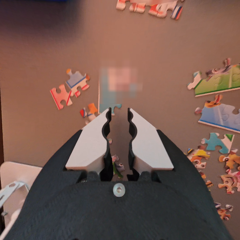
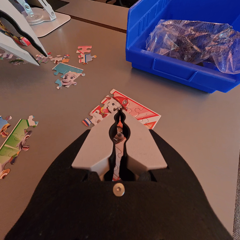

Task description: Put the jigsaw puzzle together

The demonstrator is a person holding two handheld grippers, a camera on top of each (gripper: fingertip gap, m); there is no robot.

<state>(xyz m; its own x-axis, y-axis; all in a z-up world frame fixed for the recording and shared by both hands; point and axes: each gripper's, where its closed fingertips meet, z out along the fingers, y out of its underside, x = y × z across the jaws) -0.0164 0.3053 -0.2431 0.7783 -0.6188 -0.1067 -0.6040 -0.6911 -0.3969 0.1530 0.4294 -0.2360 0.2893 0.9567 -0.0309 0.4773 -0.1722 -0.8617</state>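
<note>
Right wrist view: right gripper (image 2: 119, 111), fingers pressed together, tips resting on a red assembled puzzle section (image 2: 140, 110) flat on the grey tabletop (image 2: 181, 129); nothing visibly held between them. Blue plastic bin (image 2: 168, 70) far right w/ crumpled clear plastic bag (image 2: 194, 42) inside. Teal section w/ cartoon pup (image 2: 67, 75) lies centre-left; beyond it a small red/white pair of pieces (image 2: 85, 54). Green section (image 2: 14, 137) at left edge. Left gripper (image 2: 43, 60) upper left, fingers apart, tips over loose pieces (image 2: 57, 59). White stand base (image 2: 52, 19) behind it.

Left wrist view: left gripper (image 1: 119, 110) fingers apart, empty, hovering over tabletop (image 1: 155, 52). Red/white pair (image 1: 70, 89) to the left, green section (image 1: 218, 83) and blue section (image 1: 220, 116) to the right, a teal piece (image 1: 218, 142) and scattered loose pieces (image 1: 228, 168) lower right. Red section (image 1: 149, 9) at top edge, partly cropped.
</note>
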